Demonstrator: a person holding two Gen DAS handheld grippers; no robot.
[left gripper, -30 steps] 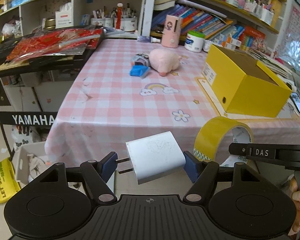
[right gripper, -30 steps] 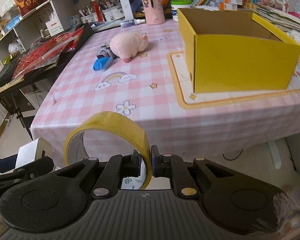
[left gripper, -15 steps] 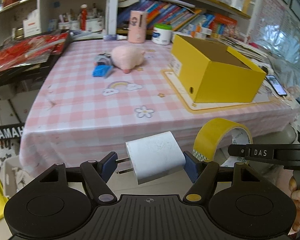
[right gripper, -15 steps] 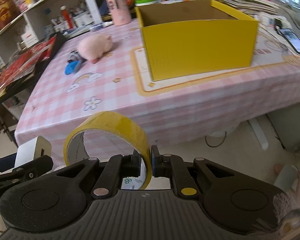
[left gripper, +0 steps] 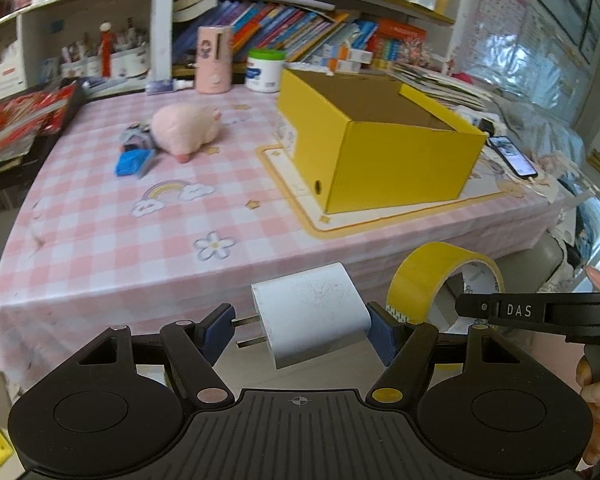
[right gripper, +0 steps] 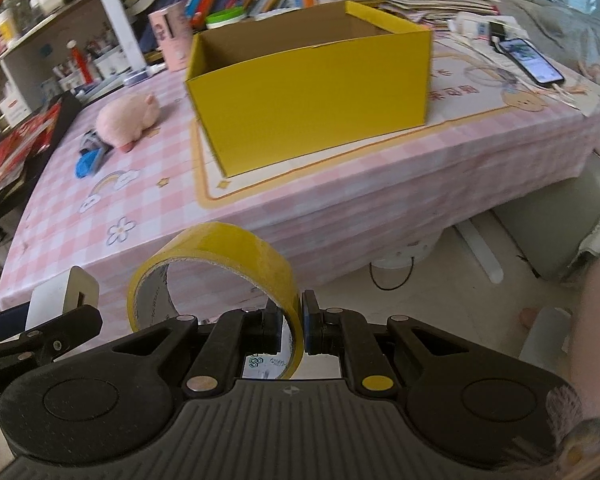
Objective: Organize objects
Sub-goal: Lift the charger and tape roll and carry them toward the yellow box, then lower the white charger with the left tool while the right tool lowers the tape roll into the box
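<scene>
My left gripper (left gripper: 302, 330) is shut on a white plug charger (left gripper: 310, 314), held in the air before the table's front edge. My right gripper (right gripper: 291, 330) is shut on the rim of a yellow tape roll (right gripper: 216, 256), also off the table; the roll also shows in the left wrist view (left gripper: 428, 276). An open, empty-looking yellow cardboard box (right gripper: 308, 88) stands on a mat on the pink checked tablecloth (left gripper: 140, 216), also in the left wrist view (left gripper: 380, 148). A pink plush pig (left gripper: 186, 128) and a blue object (left gripper: 134, 160) lie farther left.
A phone (right gripper: 530, 60) lies at the table's right. A pink cup (left gripper: 214, 58) and a white jar (left gripper: 265, 70) stand at the back before bookshelves. Red packets (left gripper: 16, 116) sit on a keyboard at left. A chair (right gripper: 560, 232) stands at right.
Both grippers have swung right and moved closer to the table, so the yellow box now sits nearer the centre of view. Both grips are unchanged.
</scene>
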